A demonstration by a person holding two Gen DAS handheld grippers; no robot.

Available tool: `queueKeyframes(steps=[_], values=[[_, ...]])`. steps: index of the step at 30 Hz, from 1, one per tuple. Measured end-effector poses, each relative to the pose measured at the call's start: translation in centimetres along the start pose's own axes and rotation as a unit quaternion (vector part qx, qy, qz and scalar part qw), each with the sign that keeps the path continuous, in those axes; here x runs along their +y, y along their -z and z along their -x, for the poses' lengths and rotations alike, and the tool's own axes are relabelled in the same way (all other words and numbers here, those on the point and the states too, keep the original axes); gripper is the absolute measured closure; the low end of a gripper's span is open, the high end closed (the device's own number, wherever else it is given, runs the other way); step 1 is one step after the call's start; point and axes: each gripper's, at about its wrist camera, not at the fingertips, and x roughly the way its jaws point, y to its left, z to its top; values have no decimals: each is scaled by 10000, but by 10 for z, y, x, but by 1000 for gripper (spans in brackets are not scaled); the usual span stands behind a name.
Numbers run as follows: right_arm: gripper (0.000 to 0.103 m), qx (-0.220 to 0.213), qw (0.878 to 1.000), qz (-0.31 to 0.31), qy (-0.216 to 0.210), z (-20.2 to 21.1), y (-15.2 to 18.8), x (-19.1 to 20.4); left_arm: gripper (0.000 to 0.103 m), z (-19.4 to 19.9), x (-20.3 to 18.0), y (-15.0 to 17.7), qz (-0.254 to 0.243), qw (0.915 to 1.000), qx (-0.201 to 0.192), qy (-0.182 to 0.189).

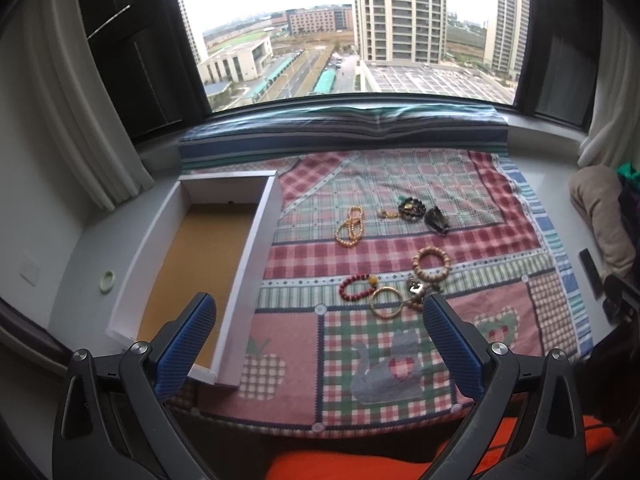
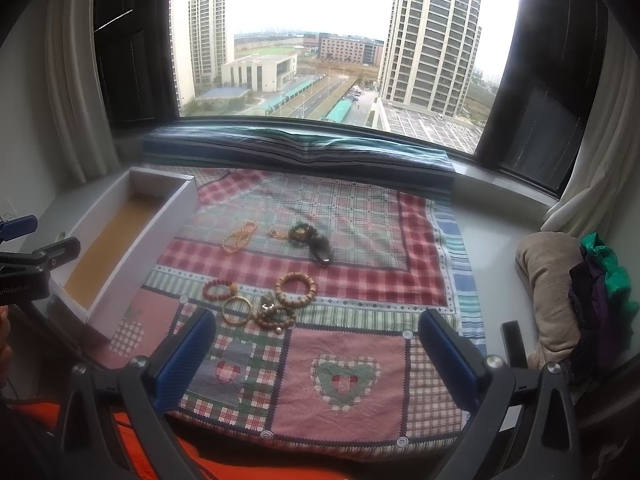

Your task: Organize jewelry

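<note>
Several bracelets lie on a patchwork cloth point(image 1: 400, 184) point(image 2: 360, 220): a red bead bracelet point(image 1: 357, 287) point(image 2: 218, 288), a gold bangle point(image 1: 386, 301) point(image 2: 237, 310), a wooden bead bracelet point(image 1: 431, 263) point(image 2: 296, 285), a pale bead strand point(image 1: 350, 226) point(image 2: 239, 236) and dark beads point(image 1: 412, 208) point(image 2: 308, 236). A white box point(image 1: 256, 240) point(image 2: 132, 268) with a tan floor stands open at the left. My left gripper point(image 1: 318, 308) is open and empty, near the box and bangle. My right gripper point(image 2: 318, 324) is open and empty, just short of the jewelry.
The cloth lies on a grey window ledge point(image 1: 80, 264) point(image 2: 492, 240) under a big window. A folded striped blanket point(image 1: 344, 128) point(image 2: 300, 152) lines the back. Bundled clothes point(image 2: 560, 292) and a black bar point(image 2: 514, 340) lie at the right. Curtains hang at both sides.
</note>
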Motion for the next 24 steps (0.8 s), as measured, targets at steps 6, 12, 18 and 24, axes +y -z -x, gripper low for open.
queueKeyframes(steps=[6, 12, 18, 24], values=[[0, 18, 10000, 28, -55, -1, 0, 0, 0, -1, 1, 1, -4, 10000, 42, -13], [0, 22, 10000, 29, -59, -1, 0, 1, 0, -5, 3, 1, -17, 10000, 73, -5], [0, 48, 10000, -7, -15, -2, 1, -1, 0, -8, 1, -1, -84, 9999, 98, 48], [0, 41, 10000, 29, -12, -4, -2, -2, 0, -9, 2, -3, -52, 9999, 86, 42]])
